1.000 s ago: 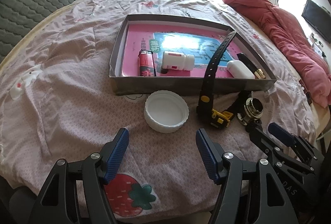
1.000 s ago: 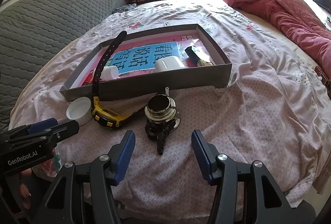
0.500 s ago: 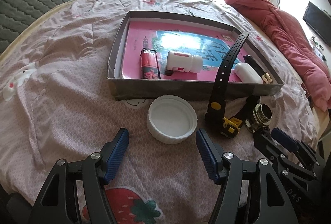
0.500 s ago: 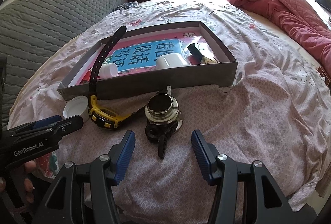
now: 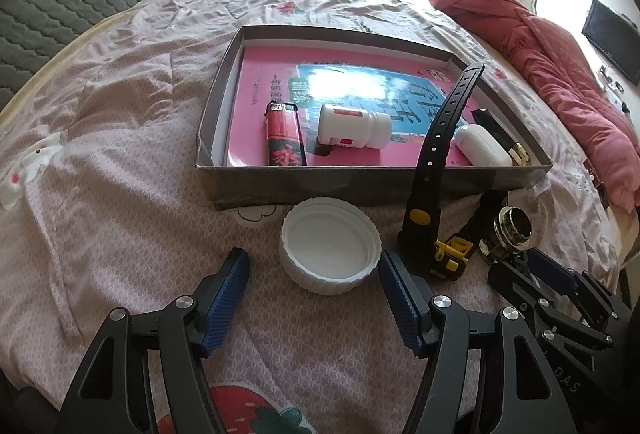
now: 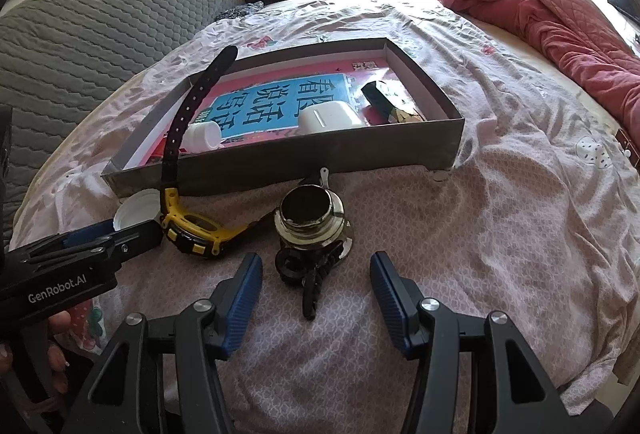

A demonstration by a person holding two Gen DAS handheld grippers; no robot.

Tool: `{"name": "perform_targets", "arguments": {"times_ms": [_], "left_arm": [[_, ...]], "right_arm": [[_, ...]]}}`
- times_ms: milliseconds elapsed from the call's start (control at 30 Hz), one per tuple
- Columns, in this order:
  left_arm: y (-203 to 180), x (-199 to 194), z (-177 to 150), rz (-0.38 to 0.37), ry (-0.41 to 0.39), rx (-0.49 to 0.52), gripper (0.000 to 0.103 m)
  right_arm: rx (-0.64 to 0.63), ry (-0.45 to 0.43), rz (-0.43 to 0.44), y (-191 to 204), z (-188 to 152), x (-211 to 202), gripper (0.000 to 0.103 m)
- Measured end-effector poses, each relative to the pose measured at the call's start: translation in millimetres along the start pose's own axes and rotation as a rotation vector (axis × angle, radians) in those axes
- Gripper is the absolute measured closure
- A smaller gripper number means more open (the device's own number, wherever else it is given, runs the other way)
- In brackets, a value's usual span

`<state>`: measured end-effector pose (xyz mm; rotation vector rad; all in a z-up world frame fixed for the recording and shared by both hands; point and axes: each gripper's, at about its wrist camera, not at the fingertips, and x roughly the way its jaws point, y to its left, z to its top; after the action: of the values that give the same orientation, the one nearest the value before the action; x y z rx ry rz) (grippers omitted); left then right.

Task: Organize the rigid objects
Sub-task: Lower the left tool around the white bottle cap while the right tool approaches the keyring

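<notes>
Pink patterned bedspread [image 5: 120, 161] fills my left camera, with a shallow grey box [image 5: 360, 181] lying on it toward the middle of the bed. Inside the box, along its near wall, lie a red lighter [image 5: 283, 137], a white bottle [image 5: 354, 125] on its side and a white case [image 5: 482, 146] at the near right corner. My left gripper [image 5: 314, 276] hangs wide open, gripping nothing, and the white lid [image 5: 330, 250] sits upturned on the bedspread just ahead, partly between the fingertips, neither pad touching it. Right of the lid, a black and yellow watch [image 5: 432, 209] rests its strap up against the box wall.

Over to my right camera: same bedspread, same box, seen from the other side. My right gripper [image 6: 316, 280] has just been closing a little, yet the jaws stand well apart. Between them lies a black key bunch [image 6: 306, 276], untouched, with a shiny metal cup-shaped piece [image 6: 310, 218] right behind it, near the box's front wall.
</notes>
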<state>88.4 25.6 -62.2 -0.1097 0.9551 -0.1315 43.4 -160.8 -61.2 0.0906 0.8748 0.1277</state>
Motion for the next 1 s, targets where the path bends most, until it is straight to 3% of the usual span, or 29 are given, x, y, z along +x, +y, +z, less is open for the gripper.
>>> {"name": "perform_targets", "arguments": {"times_ms": [433, 1000], "left_arm": [[-2.3, 5.4, 1.5, 0.01, -0.016, 0.022, 0.034], [0.9, 10.9, 4.4, -0.005, -0.052, 0.023, 0.034]], "right_arm": [[-0.011, 0.012, 0.012, -0.9, -0.3, 2.3, 0.071], [0.022, 0.005, 0.018, -13.7, -0.3, -4.8, 0.073]]}}
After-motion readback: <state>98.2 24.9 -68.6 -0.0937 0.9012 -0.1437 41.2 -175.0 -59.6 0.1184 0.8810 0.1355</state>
